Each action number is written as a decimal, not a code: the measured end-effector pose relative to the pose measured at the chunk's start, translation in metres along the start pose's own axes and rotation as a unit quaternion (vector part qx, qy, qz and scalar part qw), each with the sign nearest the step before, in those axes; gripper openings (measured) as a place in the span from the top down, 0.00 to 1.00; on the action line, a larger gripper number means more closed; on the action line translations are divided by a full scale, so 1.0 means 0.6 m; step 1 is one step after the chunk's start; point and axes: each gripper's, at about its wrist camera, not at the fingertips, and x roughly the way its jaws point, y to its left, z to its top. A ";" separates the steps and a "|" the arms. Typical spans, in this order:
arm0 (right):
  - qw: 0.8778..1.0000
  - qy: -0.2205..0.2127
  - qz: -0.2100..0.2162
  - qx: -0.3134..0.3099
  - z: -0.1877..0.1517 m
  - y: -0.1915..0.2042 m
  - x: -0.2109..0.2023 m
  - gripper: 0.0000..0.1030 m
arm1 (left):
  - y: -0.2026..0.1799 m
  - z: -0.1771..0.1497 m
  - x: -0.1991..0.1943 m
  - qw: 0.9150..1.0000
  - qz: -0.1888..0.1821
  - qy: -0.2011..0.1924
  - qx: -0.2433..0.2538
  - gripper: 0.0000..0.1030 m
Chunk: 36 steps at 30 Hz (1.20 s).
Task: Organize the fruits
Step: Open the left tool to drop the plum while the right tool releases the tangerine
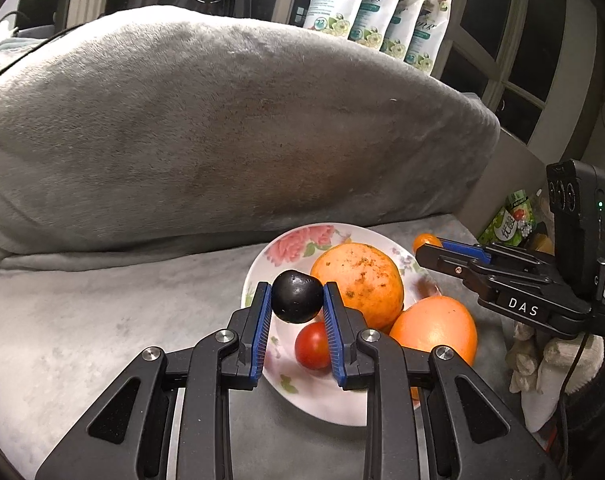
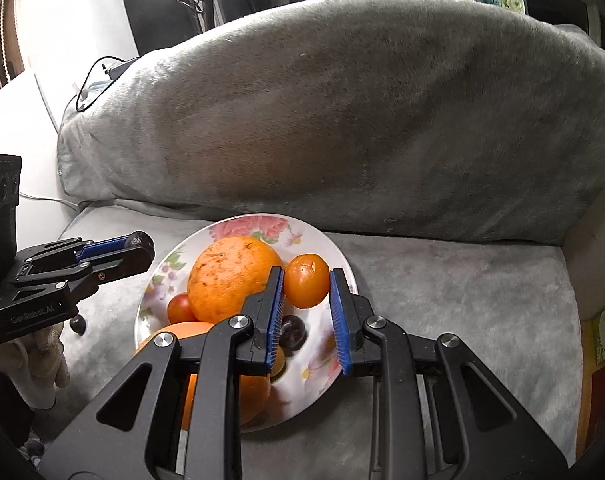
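Right now my left gripper [image 1: 297,298] is clamped on a small dark round fruit [image 1: 296,297], the blue pads pressing it from both sides, and it hangs above the near-left part of the flowered plate [image 1: 286,246]. My right gripper [image 2: 306,286] is closed on a small orange citrus [image 2: 306,286], held the same way between its blue pads, over the right half of the same plate.

Under my left gripper, a small red tomato [image 1: 312,346] lies on the plate. Just right of it sits a large speckled orange [image 1: 358,284], and nearer to me a smoother, paler orange fruit [image 1: 434,330] rests at the plate's right edge, touching the speckled one. From the right wrist view, a dark plum-like fruit [image 2: 292,332] lies on the plate below the held citrus, and another small dark fruit [image 2: 77,324] lies off the plate on the grey surface [image 2: 442,300], beneath my left gripper's body.

My gloved right hand [image 1: 550,364] shows below the right gripper in the left wrist view.

Behind the plate rises a big grey plush cushion [image 1: 222,128]. Beyond it stand several flower-printed pouches [image 1: 376,8] in front of dark window panes.
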 end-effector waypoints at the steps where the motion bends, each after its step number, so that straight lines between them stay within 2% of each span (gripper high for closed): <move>1: 1.000 0.000 0.000 0.001 0.000 0.001 0.000 0.77 | 0.000 0.000 0.002 1.000 0.000 0.001 0.000 0.77; 21: 1.000 0.003 0.017 0.018 0.002 -0.015 -0.004 0.77 | -0.005 0.006 0.015 1.000 -0.004 0.010 0.002 0.76; 23: 1.000 0.003 0.017 0.017 0.003 -0.013 -0.005 0.72 | -0.005 0.006 0.014 1.000 -0.004 0.010 0.001 0.76; 25: 1.000 -0.003 0.016 0.015 0.004 -0.011 -0.010 0.48 | -0.005 0.005 0.013 1.000 -0.004 0.009 0.002 0.75; 26: 1.000 -0.006 0.017 0.016 0.004 -0.011 -0.012 0.45 | -0.005 0.005 0.012 1.000 -0.004 0.009 0.002 0.75; 29: 1.000 -0.011 0.022 0.018 0.007 -0.010 -0.018 0.44 | -0.004 0.005 0.010 1.000 -0.004 0.008 0.002 0.69; 31: 1.000 -0.011 0.020 0.016 0.008 -0.009 -0.019 0.43 | -0.005 0.006 0.007 1.000 -0.007 0.005 0.003 0.69; 33: 1.000 -0.011 0.017 0.016 0.008 -0.008 -0.020 0.36 | -0.007 0.007 0.004 1.000 -0.008 0.004 0.006 0.66; 35: 1.000 -0.014 0.014 0.017 0.009 -0.007 -0.021 0.31 | -0.009 0.008 0.001 1.000 -0.008 0.000 0.008 0.46; 36: 1.000 -0.015 0.012 0.017 0.009 -0.007 -0.022 0.28 | -0.010 0.008 -0.001 1.000 -0.009 -0.004 0.008 0.42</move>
